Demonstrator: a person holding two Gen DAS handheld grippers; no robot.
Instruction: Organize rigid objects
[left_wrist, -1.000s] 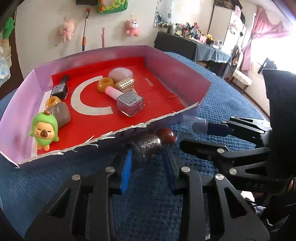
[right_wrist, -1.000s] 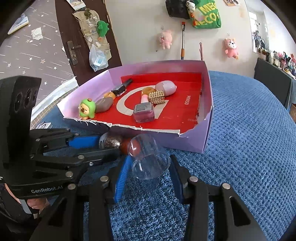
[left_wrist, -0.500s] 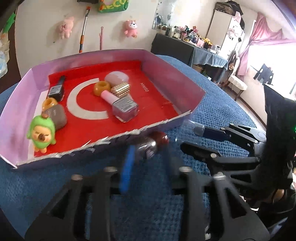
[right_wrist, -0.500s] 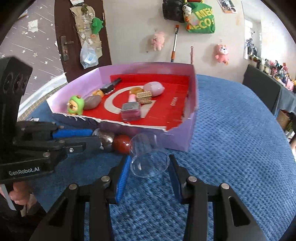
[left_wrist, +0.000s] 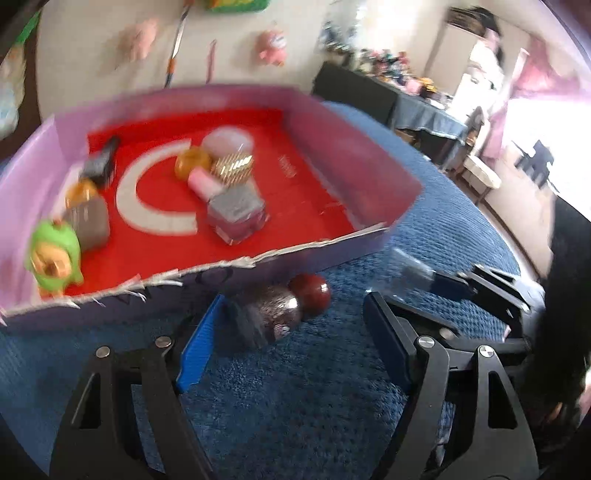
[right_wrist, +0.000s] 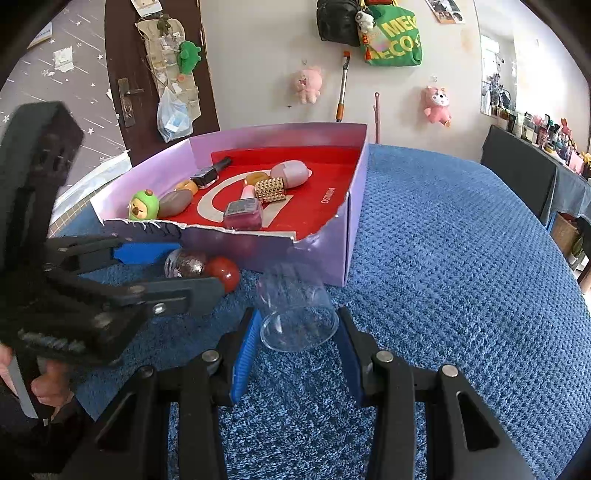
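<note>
A dark glittery bottle (left_wrist: 271, 314) with a round red cap (left_wrist: 310, 291) lies on the blue cloth just in front of the purple box (left_wrist: 354, 162). My left gripper (left_wrist: 293, 314) straddles it and its jaws are opening; the bottle rests near the left blue pad (left_wrist: 199, 339), and the right pad stands well off it. In the right wrist view, my right gripper (right_wrist: 295, 321) is shut on a clear plastic cup (right_wrist: 295, 314) lying on its side. The bottle (right_wrist: 186, 264) and the left gripper (right_wrist: 188, 267) sit to its left.
The red-floored box (right_wrist: 356, 206) has a torn front wall and holds a green figure (right_wrist: 143, 205), several small polish bottles, a gold studded piece (right_wrist: 270, 189) and a pink oval (right_wrist: 291, 172). Blue cloth (right_wrist: 461, 258) stretches to the right. A person's hand (right_wrist: 48, 391) holds the left gripper.
The left jaws have spread apart from the dark bottle, which now lies free on the cloth. The right gripper still holds the clear cup, with little movement.
</note>
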